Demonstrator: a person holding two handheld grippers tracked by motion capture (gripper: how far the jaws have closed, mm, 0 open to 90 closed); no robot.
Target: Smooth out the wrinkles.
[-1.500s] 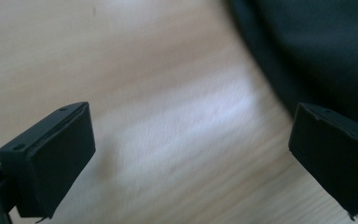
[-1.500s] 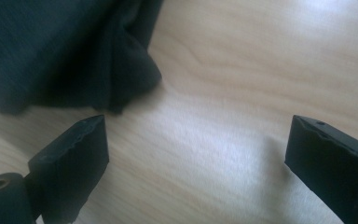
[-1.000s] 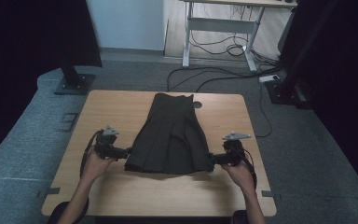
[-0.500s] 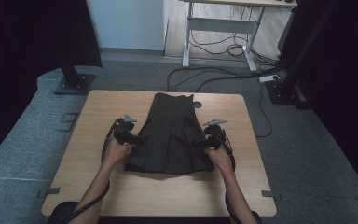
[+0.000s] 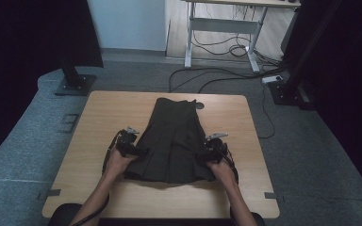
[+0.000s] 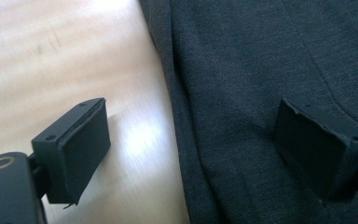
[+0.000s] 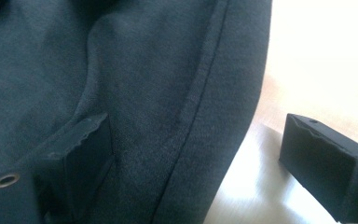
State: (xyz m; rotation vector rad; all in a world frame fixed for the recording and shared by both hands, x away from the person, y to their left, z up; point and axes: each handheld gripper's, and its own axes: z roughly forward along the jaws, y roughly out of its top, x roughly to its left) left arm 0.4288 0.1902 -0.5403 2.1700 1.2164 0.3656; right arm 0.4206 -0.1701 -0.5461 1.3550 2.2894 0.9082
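Left gripper (image 5: 136, 150): jaws wide apart, straddling the left edge of the skirt (image 5: 174, 141), one jaw over bare wood, the other over cloth; nothing clamped. Right gripper (image 5: 202, 154): jaws likewise wide apart astride the skirt's right hem edge, nothing clamped. Skirt: dark, pleated, lying flat mid-counter (image 5: 103, 113), waistband at the far side, hem nearest the person.

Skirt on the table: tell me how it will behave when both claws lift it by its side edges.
The skirt is thin pleated cloth lying flat, so it will probably sag between the left claw and right claw. It looks light. The hemmed edges should give fair grip.
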